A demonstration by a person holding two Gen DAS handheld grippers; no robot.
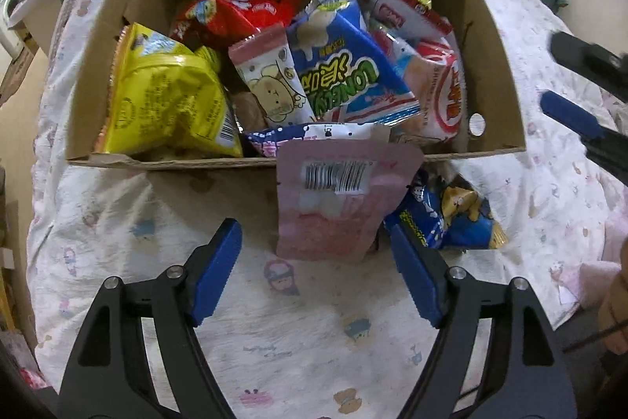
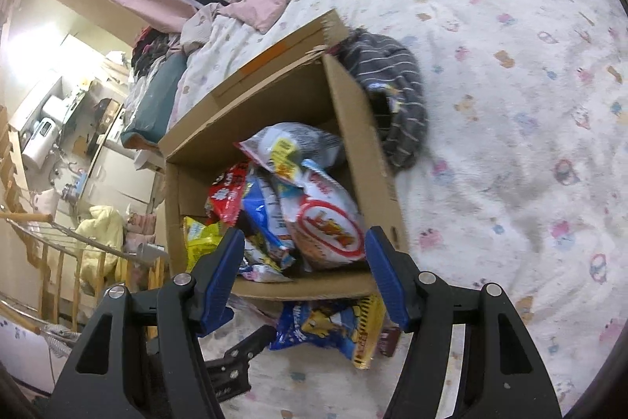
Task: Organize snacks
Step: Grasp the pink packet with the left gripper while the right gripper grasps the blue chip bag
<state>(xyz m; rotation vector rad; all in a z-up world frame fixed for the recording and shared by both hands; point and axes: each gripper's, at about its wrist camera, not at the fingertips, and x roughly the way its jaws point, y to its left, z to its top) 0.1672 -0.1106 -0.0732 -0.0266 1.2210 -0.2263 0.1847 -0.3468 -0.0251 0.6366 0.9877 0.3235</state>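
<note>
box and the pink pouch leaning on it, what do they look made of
Box: brown corrugated cardboard, matte, with torn, ragged rim edges. Pink pouch: likely thin plastic film, soft sheen, part see-through with pale pieces showing inside, and a printed barcode label.

A grey striped garment [image 2: 392, 93] lies on the patterned bedsheet [image 2: 510, 65] near a pink blanket [image 2: 259, 6].

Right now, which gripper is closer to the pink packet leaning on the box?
Left. The left gripper is open with the pink packet just ahead between its fingers, untouched. The right gripper is off to the side, beyond the cardboard box.
</note>
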